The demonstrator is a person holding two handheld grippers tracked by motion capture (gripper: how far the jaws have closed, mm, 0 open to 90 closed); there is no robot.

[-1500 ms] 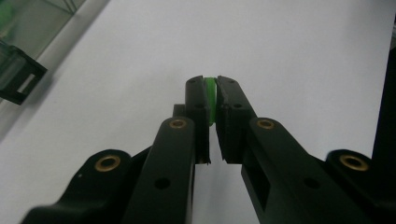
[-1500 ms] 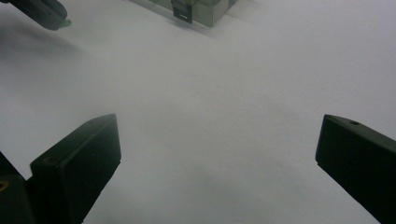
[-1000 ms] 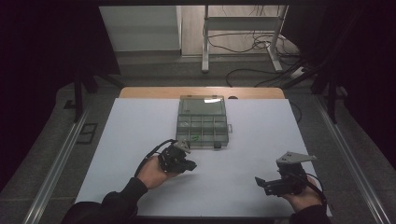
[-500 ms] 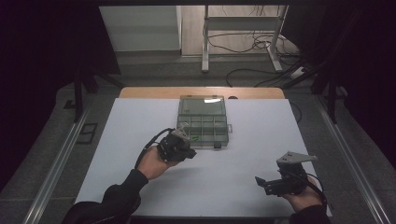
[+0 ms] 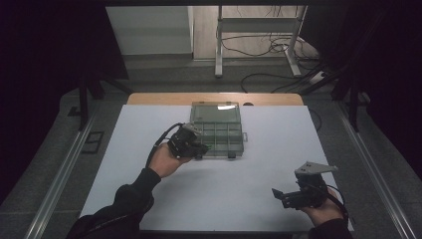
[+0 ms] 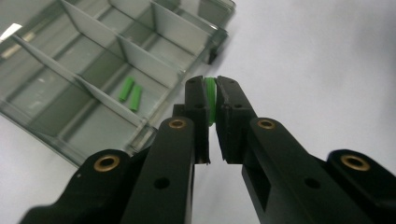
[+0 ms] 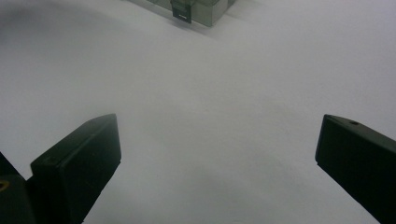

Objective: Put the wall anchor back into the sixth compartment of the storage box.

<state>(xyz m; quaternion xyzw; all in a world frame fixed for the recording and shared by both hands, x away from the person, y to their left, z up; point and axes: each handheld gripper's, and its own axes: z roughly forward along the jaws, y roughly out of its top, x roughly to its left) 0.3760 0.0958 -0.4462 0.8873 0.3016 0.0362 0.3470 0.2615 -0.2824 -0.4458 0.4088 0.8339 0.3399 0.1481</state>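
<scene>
Your left gripper (image 5: pixel 199 148) sits just left of the table's centre, at about 10 o'clock from the middle of the white sheet (image 5: pixel 224 199). Its tips hang over the near-left corner of the box (image 5: pixel 234 117). In the left gripper view its jaws are pinched nearly together on a small green piece (image 6: pixel 211 95), which shows as a thin green edge between the pads. So that gripper has hold of the piece, with only a narrow slit left between the jaws.

From the gripper tips in that view, the box lies at 10 o'clock. It is clear, lid open, with thin walls splitting it into compartments. Two more green pegs (image 6: pixel 130 93) lie side by side, touching or nearly so, in one compartment close to the near edge. I cannot tell the exact shape of the held piece from its edge alone.

The box itself rests at 12 o'clock from the sheet's centre, toward the far edge.

Your right gripper (image 5: pixel 287 197) is at about 4 o'clock, near the near-right corner of the sheet, well apart from the box. Its jaws stand wide open with nothing between them, over bare sheet, and the box corner lies at 12 o'clock from them.
</scene>
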